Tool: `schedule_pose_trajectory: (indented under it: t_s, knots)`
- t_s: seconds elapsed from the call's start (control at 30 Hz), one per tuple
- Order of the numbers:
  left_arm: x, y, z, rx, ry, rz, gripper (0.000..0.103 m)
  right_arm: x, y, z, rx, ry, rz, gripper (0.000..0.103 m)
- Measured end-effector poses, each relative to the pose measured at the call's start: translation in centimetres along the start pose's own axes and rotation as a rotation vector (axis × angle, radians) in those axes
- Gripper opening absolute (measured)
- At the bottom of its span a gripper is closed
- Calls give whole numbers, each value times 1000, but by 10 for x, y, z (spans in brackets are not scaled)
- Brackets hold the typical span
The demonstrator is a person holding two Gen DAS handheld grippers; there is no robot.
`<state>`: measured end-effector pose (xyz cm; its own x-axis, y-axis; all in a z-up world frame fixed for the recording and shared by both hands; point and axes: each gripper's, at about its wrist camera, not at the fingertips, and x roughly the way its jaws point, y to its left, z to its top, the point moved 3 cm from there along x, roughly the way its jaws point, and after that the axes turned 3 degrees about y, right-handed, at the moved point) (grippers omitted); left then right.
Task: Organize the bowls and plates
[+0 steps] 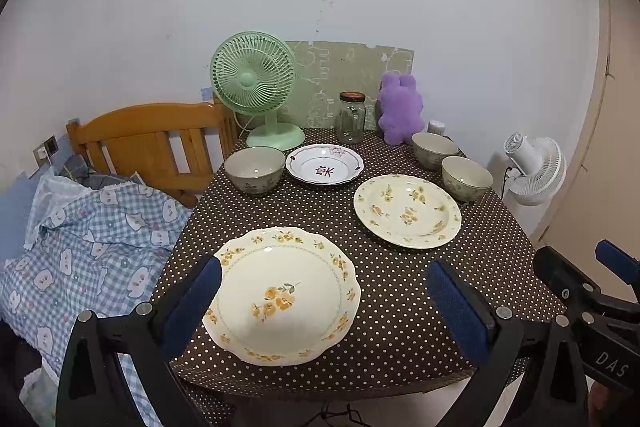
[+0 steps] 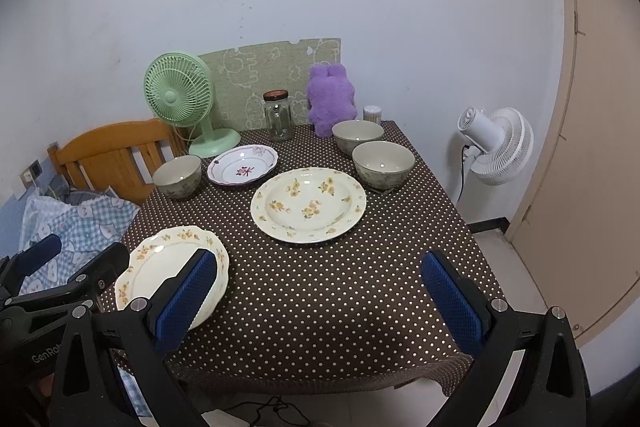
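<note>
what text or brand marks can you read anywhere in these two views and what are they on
"DAS" – white letters on the black body of the right gripper, seen at the right edge of the left wrist view; cut off by the frame.
"GenRob" – white letters on the black body of the left gripper, seen at the left edge of the right wrist view; also cut off.
Nothing readable on the jar, plates or bowls.

Our left gripper (image 1: 324,301) is a black plastic frame with two triangular arms, each ending in a blue textured pad (image 1: 460,311) and pinned by round silver screws. Our right gripper (image 2: 320,297) is built the same way, its blue pads (image 2: 188,297) showing a fine mesh pattern. White lettering marks the black bodies: "DAS" on the right one seen from the left wrist, "GenRob" on the left one seen from the right wrist.
</note>
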<state>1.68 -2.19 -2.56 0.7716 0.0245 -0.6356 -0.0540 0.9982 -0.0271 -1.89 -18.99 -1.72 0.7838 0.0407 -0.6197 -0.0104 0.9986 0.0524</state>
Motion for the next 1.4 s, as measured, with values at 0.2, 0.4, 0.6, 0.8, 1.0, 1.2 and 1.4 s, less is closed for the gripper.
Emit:
schedule_pose_trajectory:
  t_s: [0.2, 0.4, 0.6, 0.8, 1.0, 1.2, 1.4]
  knots:
    - [2, -3, 0, -1, 7, -2, 102, 0, -4, -1, 3, 1, -5, 103]
    - [1, -7, -1, -5, 1, -2, 101, 0, -6, 0, 2, 2, -2, 103]
    - [0, -11, -3, -12, -5, -1, 100, 2, -11, 0, -5, 1, 5, 103]
    - [1, -8, -2, -30, -1, 3, 97, 5, -7, 2, -29, 1, 21, 102]
    - [1, 2, 6, -31, -4, 40, 94, 14, 8, 8, -57, 31, 34, 98]
    - [13, 21, 14, -22, -1, 45, 93, 24, 29, 14, -60, 56, 38, 96]
    - [37, 49, 21, -4, 35, 31, 90, 46, 57, 18, -37, 78, 34, 95]
